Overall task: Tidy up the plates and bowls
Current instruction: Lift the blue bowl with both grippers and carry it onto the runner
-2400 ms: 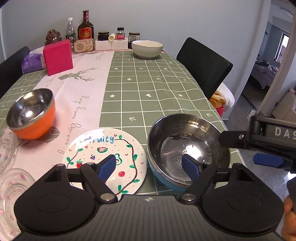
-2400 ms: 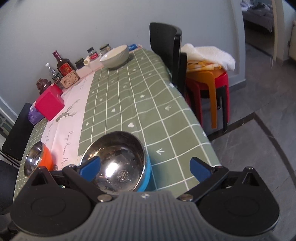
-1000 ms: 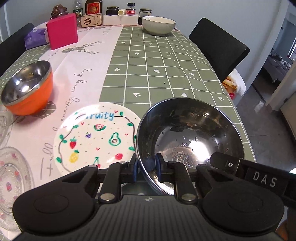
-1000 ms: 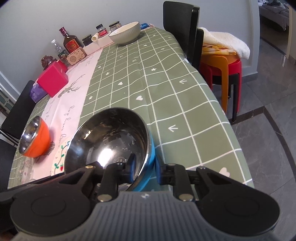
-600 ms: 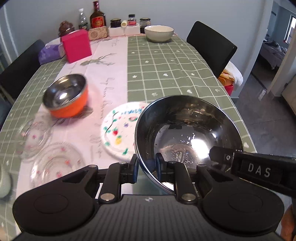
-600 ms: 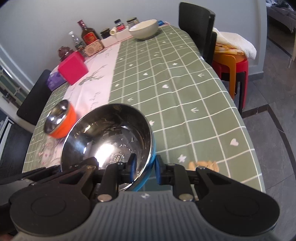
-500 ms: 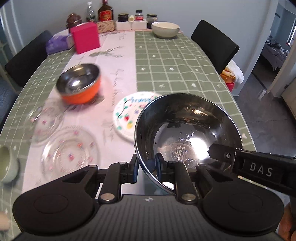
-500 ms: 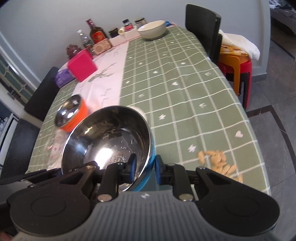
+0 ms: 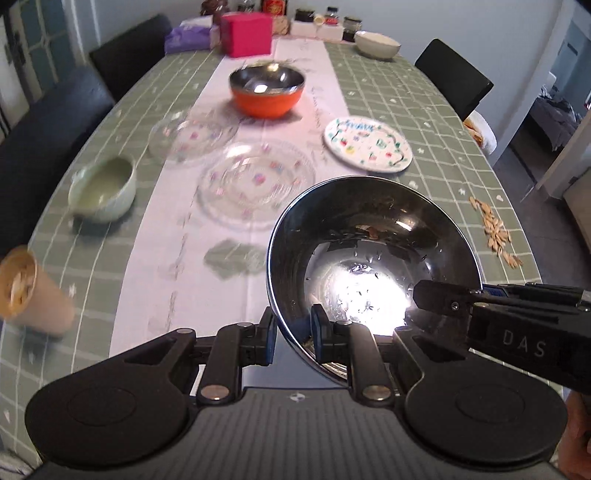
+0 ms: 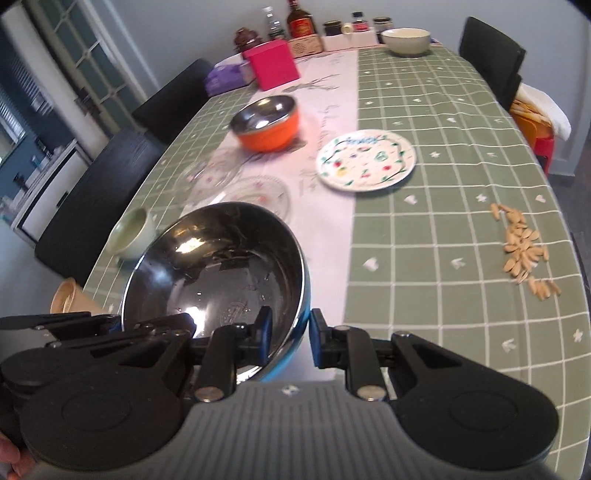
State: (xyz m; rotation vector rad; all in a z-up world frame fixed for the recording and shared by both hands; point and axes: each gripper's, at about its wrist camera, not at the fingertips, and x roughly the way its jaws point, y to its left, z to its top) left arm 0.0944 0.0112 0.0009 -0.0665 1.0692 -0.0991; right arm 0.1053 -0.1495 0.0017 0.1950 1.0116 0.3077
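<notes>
A big steel bowl with a blue outside (image 9: 373,254) (image 10: 218,266) hangs above the table, held by both grippers. My left gripper (image 9: 293,334) is shut on its near left rim. My right gripper (image 10: 287,339) is shut on its right rim. On the table lie an orange steel bowl (image 9: 266,90) (image 10: 266,123), a painted fruit plate (image 9: 367,144) (image 10: 365,159), two clear glass plates (image 9: 256,181) (image 9: 192,134), a pale green bowl (image 9: 103,188) (image 10: 131,232) and a cream bowl (image 9: 377,43) (image 10: 406,40) at the far end.
A tan paper cup (image 9: 31,291) (image 10: 72,297) stands near the table's left edge. Scattered seeds (image 9: 496,232) (image 10: 524,251) lie by the right edge. A pink box (image 9: 246,33), a purple pack, bottles and jars crowd the far end. Black chairs stand on both sides.
Both grippers have carried the steel bowl up and back toward the near left of the table. The glass plates, green bowl, cup and seeds have come into view.
</notes>
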